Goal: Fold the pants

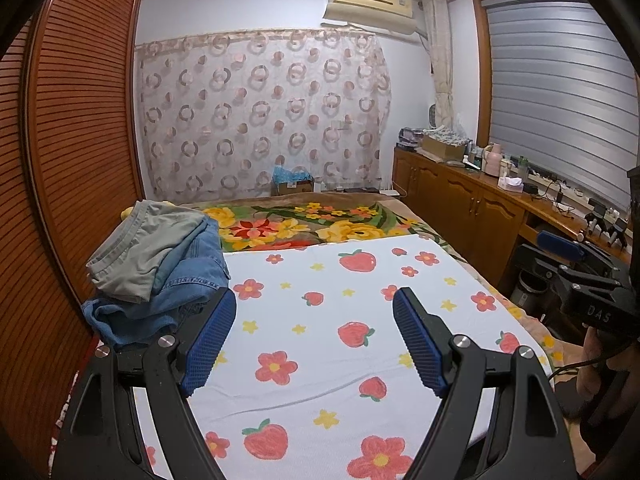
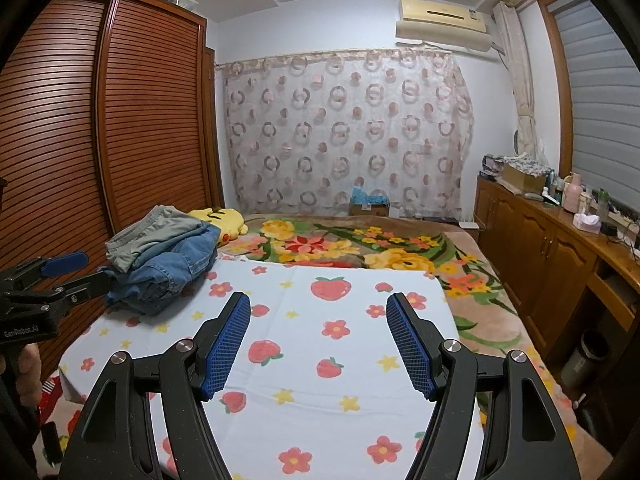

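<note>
Left gripper (image 1: 314, 308): it is hovering above the white sheet (image 1: 332, 360), its two blue fingers (image 1: 210, 344) standing wide apart and holding nothing.
Right gripper (image 2: 318, 314): it is hovering over the same sheet, jaws spread wide in the same way, with nothing between them.
Pants: a pile of pants (image 2: 164, 256) is lying at the far left corner of the sheet, close to the left edge of the bed (image 2: 472, 320); grey-green pants (image 1: 148, 248) are resting on top of blue jeans (image 1: 188, 292).
Sheet: white cloth with strawberries and flowers, lying flat over the near part of the bed.
Blanket (image 1: 304, 224): it is covering the far part of the bed, with big yellow and red flowers.
Yellow toy (image 2: 222, 220): it is lying just behind the pile.
Wardrobe (image 2: 120, 120): it is standing along the left edge of the bed.
</note>
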Available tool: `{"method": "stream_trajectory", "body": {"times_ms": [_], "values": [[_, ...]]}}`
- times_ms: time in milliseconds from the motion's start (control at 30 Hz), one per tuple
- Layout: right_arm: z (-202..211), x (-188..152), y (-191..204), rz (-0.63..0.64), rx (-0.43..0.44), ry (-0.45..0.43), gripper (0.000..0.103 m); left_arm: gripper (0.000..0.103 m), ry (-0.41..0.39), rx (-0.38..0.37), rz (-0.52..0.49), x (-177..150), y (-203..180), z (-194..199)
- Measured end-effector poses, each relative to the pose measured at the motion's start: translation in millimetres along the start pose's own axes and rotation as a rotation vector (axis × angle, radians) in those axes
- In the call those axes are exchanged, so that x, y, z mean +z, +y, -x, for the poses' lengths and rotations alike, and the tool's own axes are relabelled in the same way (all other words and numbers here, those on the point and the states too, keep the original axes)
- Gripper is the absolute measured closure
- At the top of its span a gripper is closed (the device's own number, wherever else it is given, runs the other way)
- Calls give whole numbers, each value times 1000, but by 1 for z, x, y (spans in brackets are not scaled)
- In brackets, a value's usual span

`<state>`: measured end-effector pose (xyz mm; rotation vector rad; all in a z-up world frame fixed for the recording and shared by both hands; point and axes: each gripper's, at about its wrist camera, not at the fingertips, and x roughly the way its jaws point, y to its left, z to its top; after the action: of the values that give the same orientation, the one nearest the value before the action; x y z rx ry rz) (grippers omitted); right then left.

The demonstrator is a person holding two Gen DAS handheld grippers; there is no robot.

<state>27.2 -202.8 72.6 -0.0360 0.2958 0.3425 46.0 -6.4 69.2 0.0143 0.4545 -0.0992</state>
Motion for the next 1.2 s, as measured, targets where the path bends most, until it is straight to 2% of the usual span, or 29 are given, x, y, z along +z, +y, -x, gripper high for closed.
{"method": "stream_trajectory", "body": {"times_ms": [1200], "values": [[0, -2, -11, 10, 10, -14, 30, 22, -10, -1, 7, -1, 1, 3]]}}
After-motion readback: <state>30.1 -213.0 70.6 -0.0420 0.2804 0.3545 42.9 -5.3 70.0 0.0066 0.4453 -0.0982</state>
